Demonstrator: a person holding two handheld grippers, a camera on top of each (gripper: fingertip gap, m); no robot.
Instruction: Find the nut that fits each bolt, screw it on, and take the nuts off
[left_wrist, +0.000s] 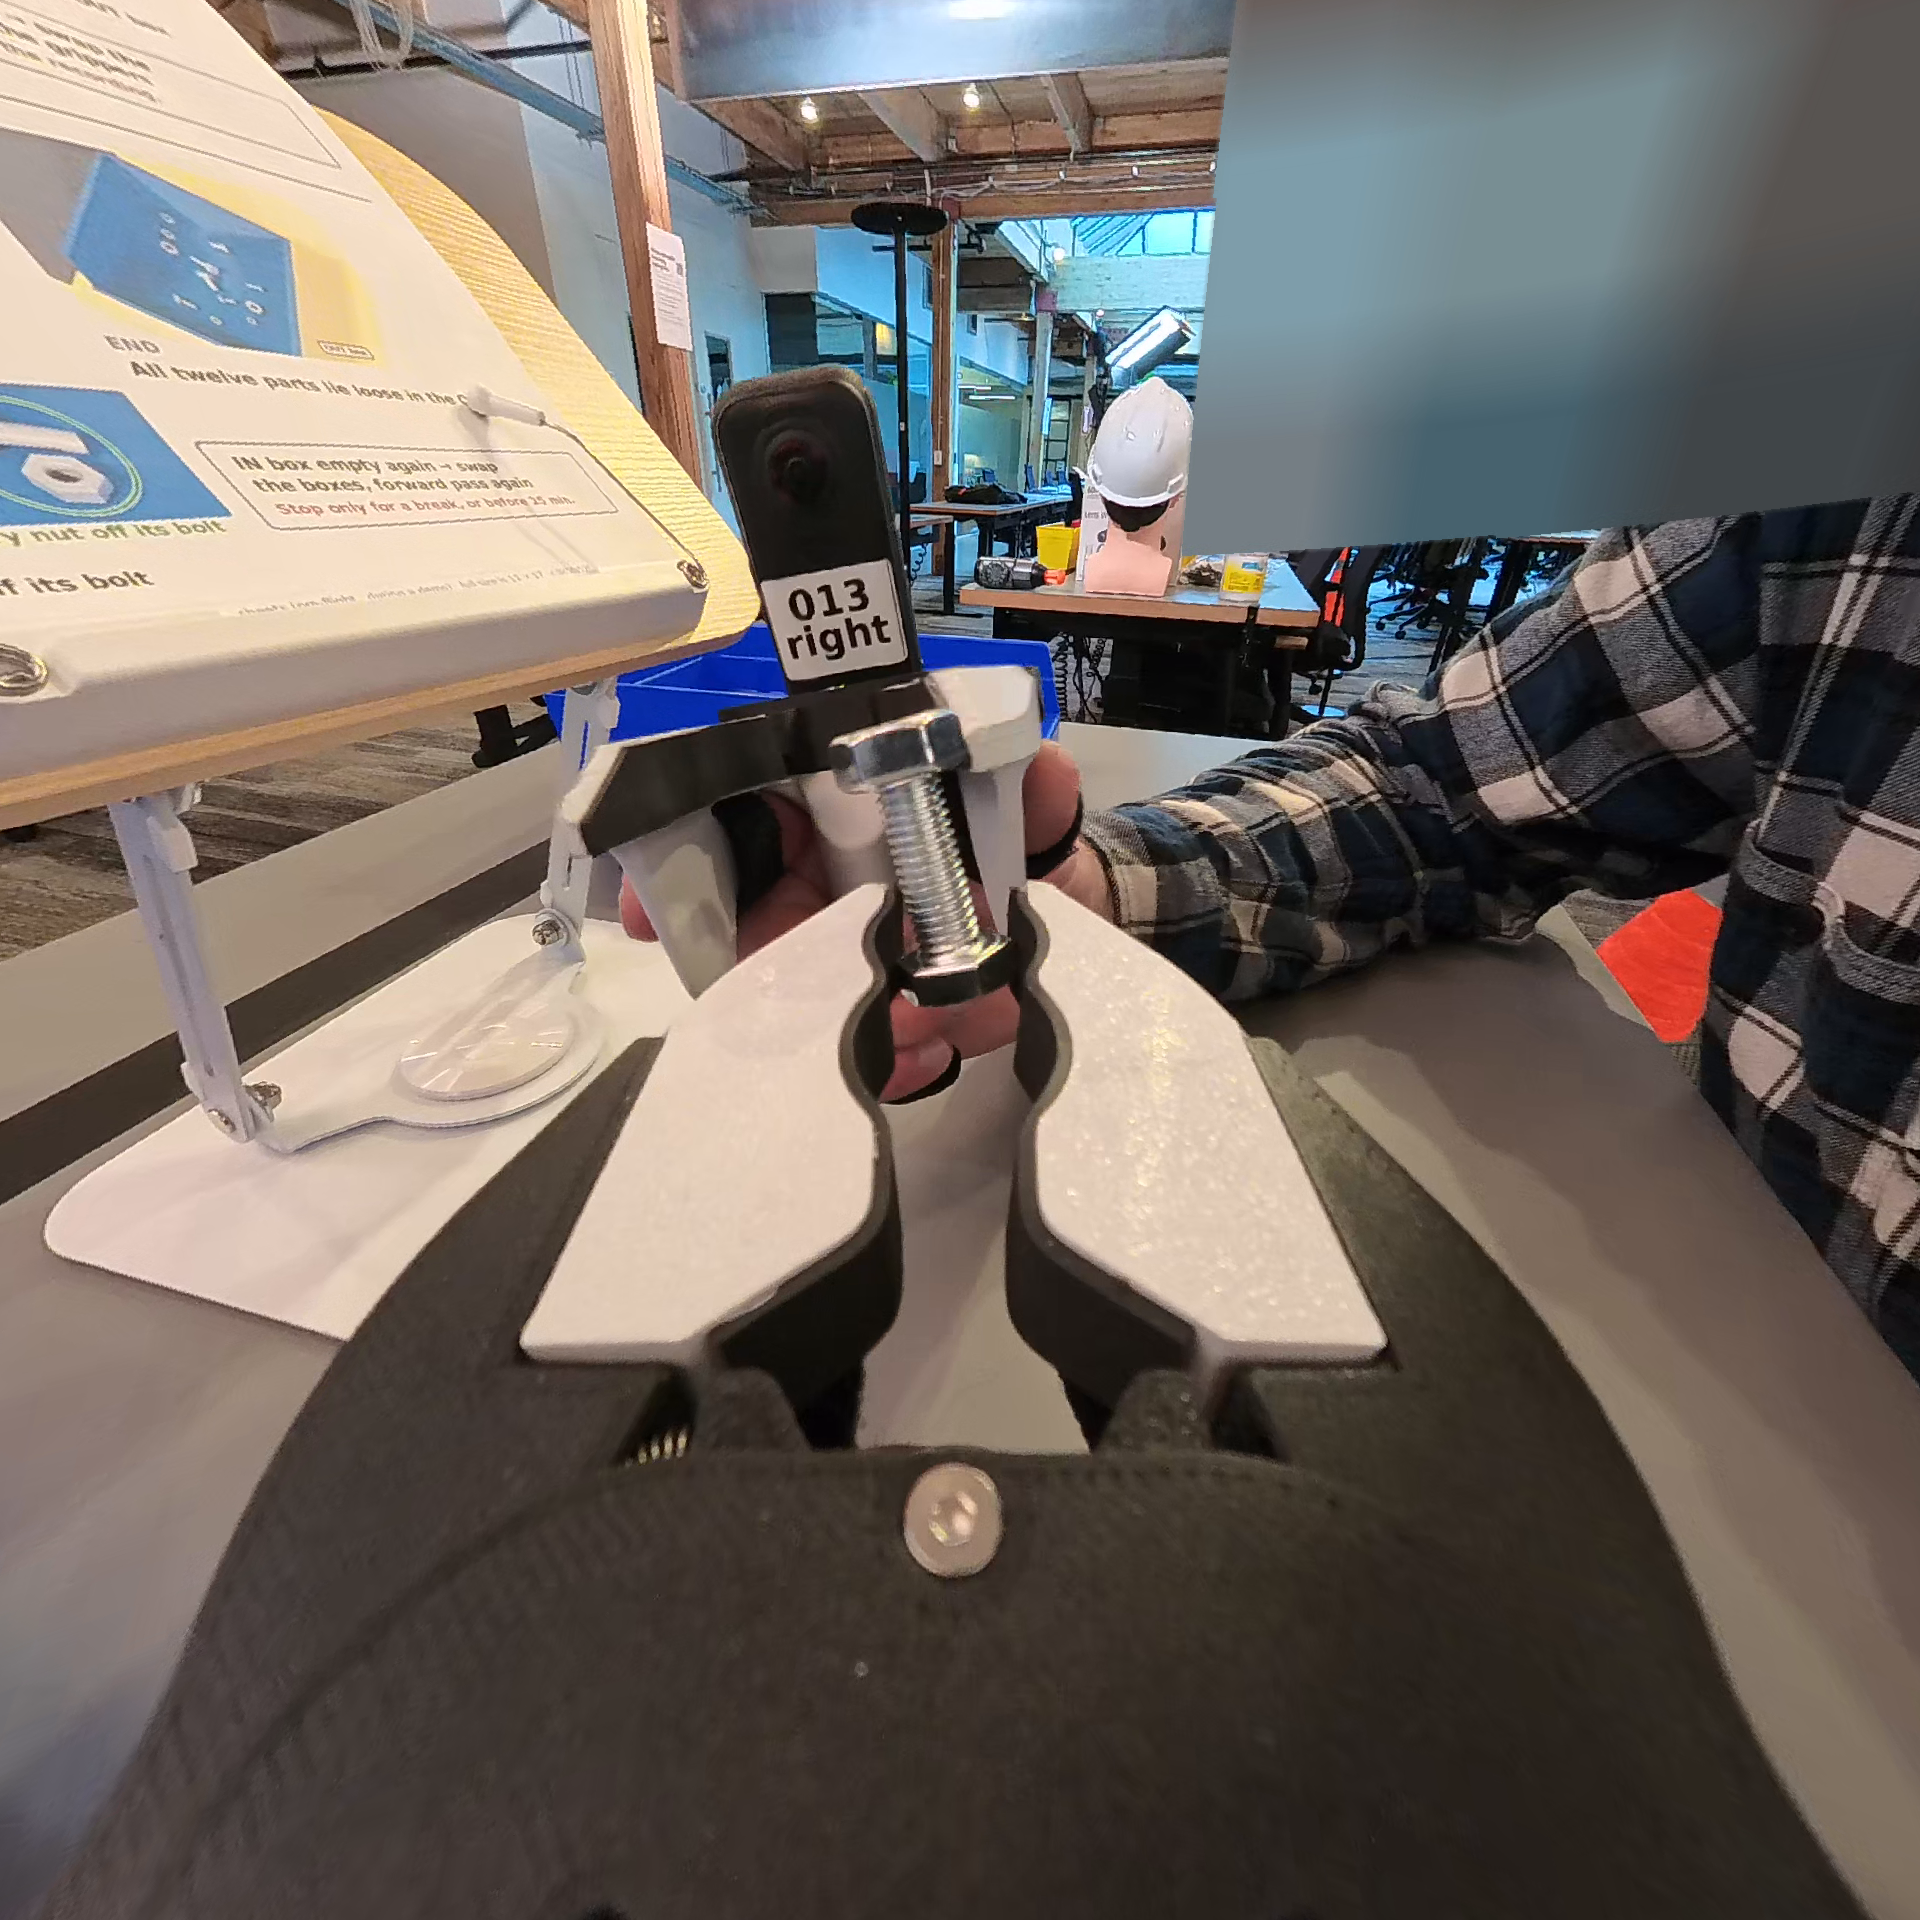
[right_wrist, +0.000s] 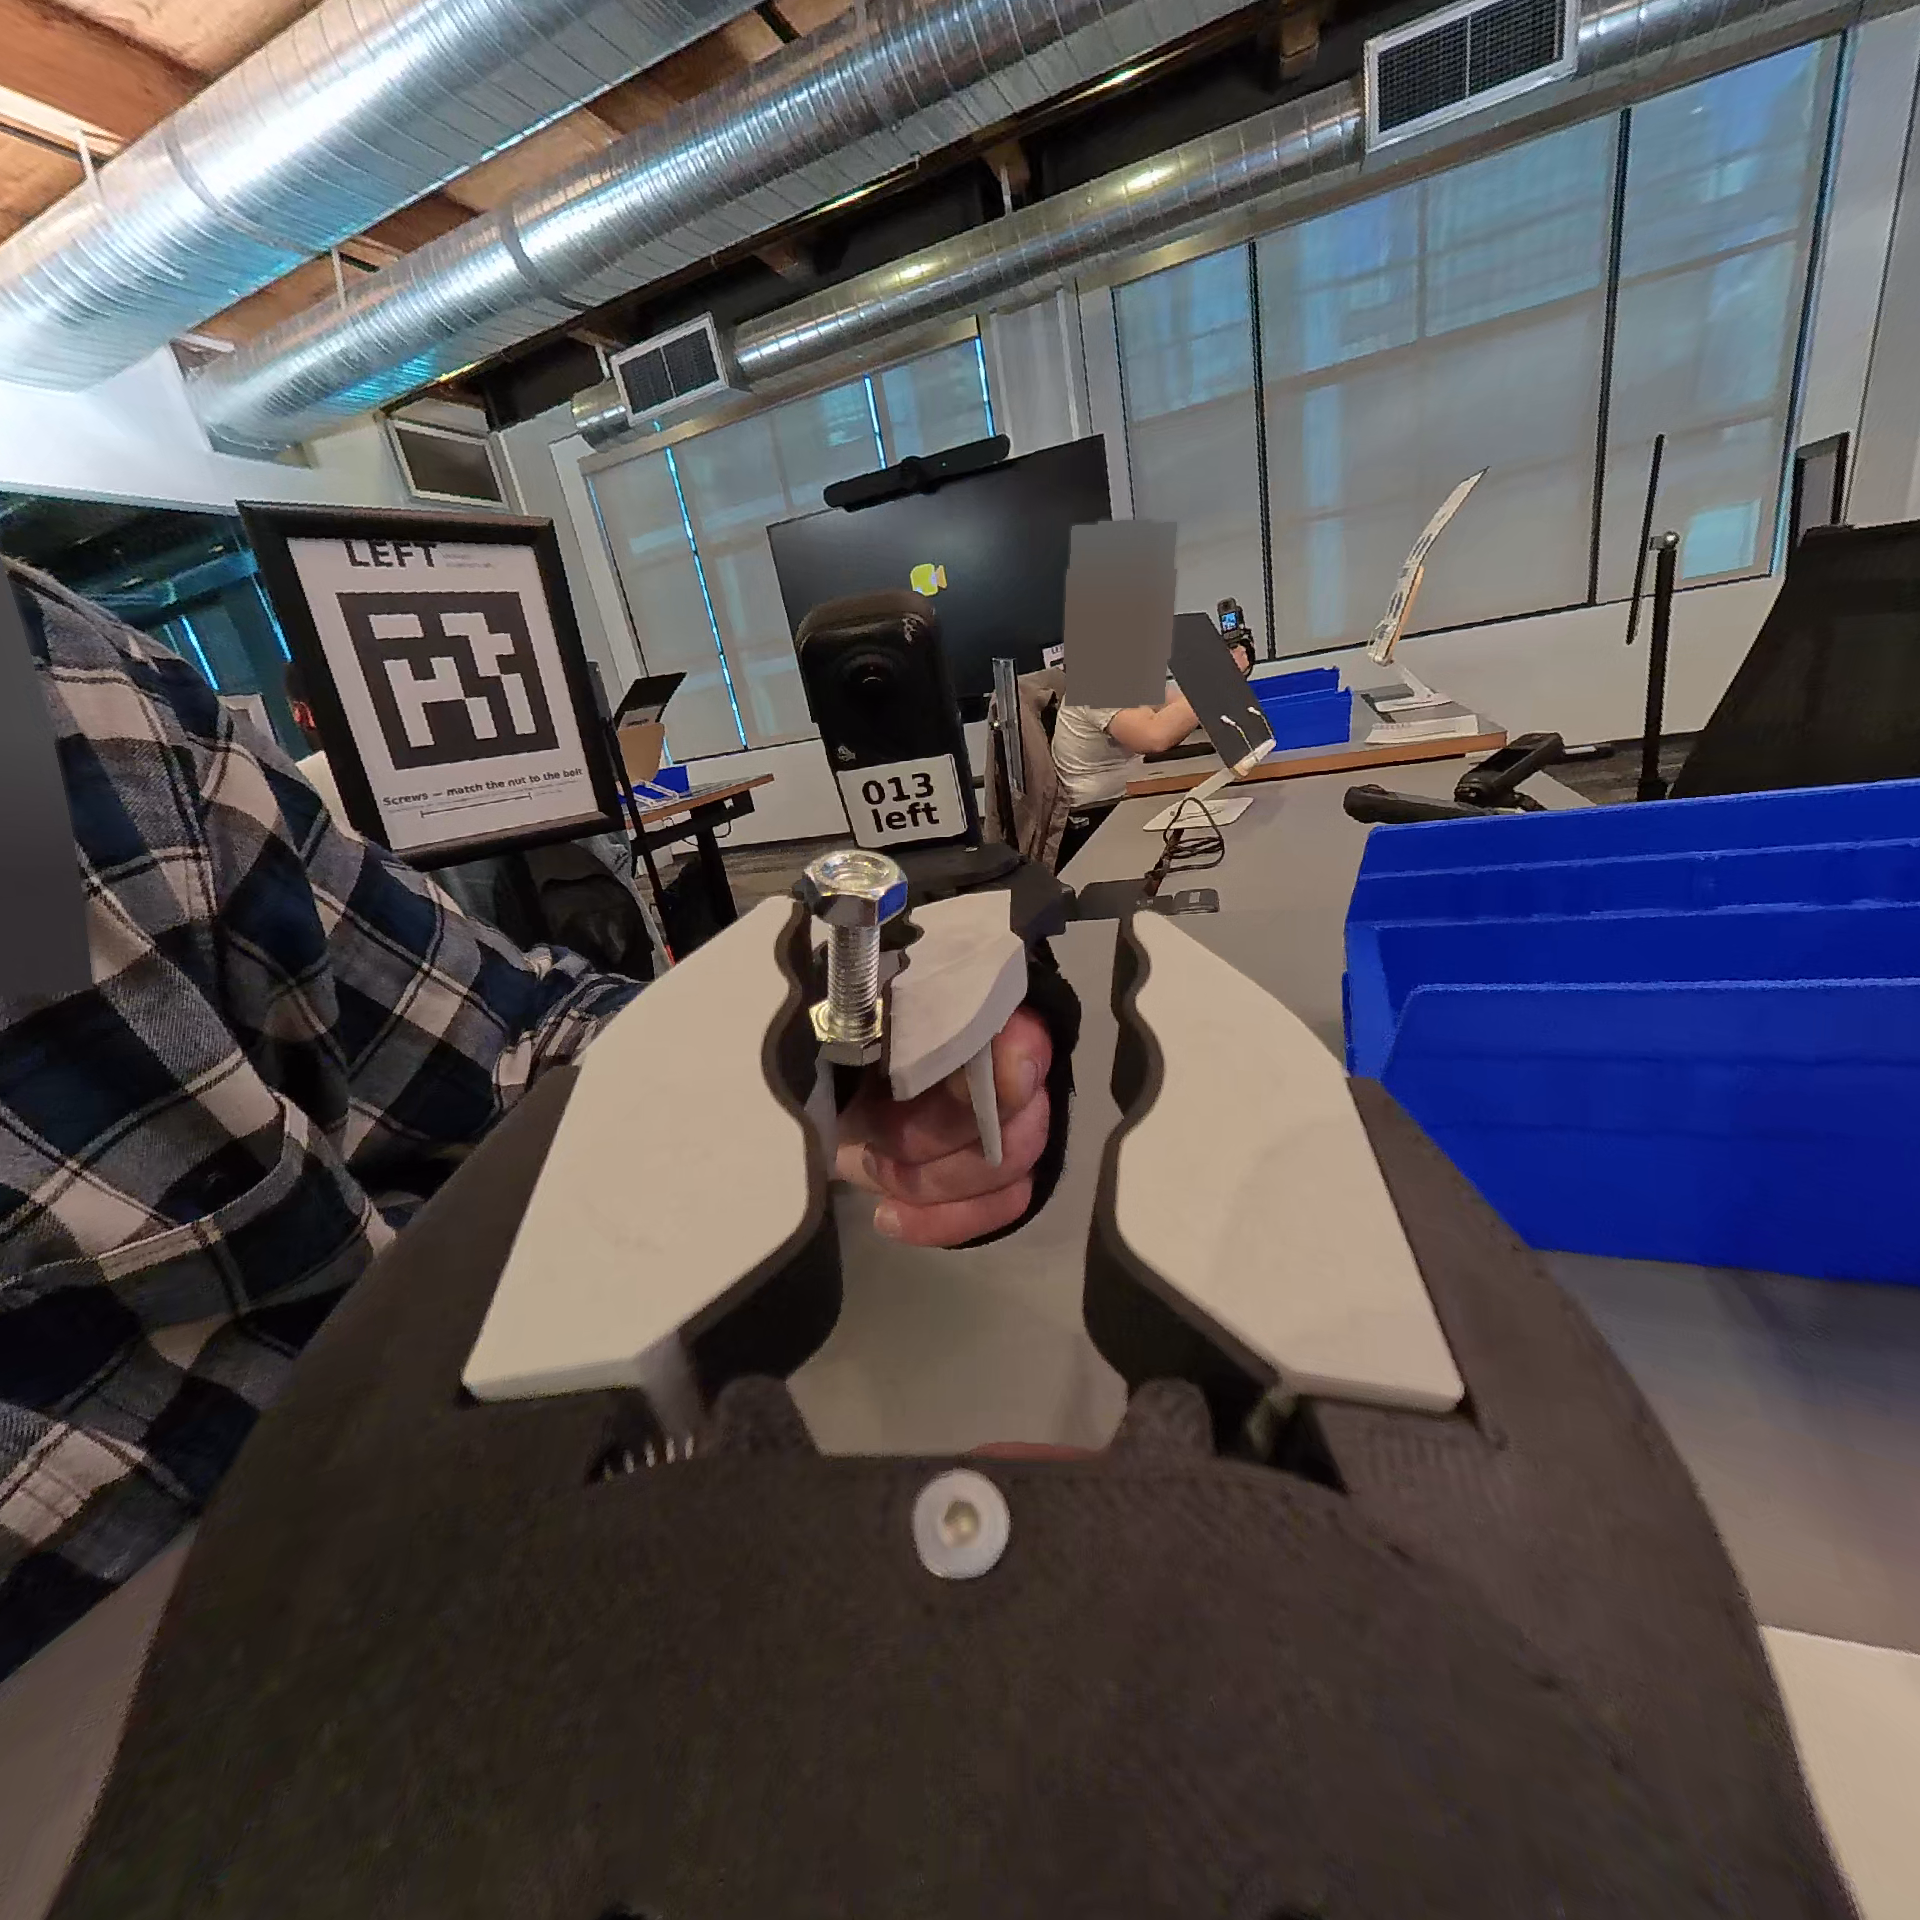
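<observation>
Left wrist view: bolt (left_wrist: 914, 842) upright, nut (left_wrist: 951, 971) clamped in the left gripper (left_wrist: 951, 977).
Item: silver hex bolt, long axis near vertical, head up, nut low on the thread. Left gripper's pads press the nut's flats. Right gripper (right_wrist: 956, 987) faces it, jaws spread and holding nothing; bolt head (right_wrist: 854, 885) sits just beside its left finger (right_wrist: 727, 997), the nearer one.

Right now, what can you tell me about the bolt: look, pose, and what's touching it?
The bolt is shiny, silver-coloured metal with a hex head on top and a threaded shank. It stands nearly upright in the air above the grey table. A matching silver hex nut sits near its lower end, and the left gripper is shut on that nut. The right gripper stands open; in its view the bolt sits next to its left finger, contact unclear.
</observation>
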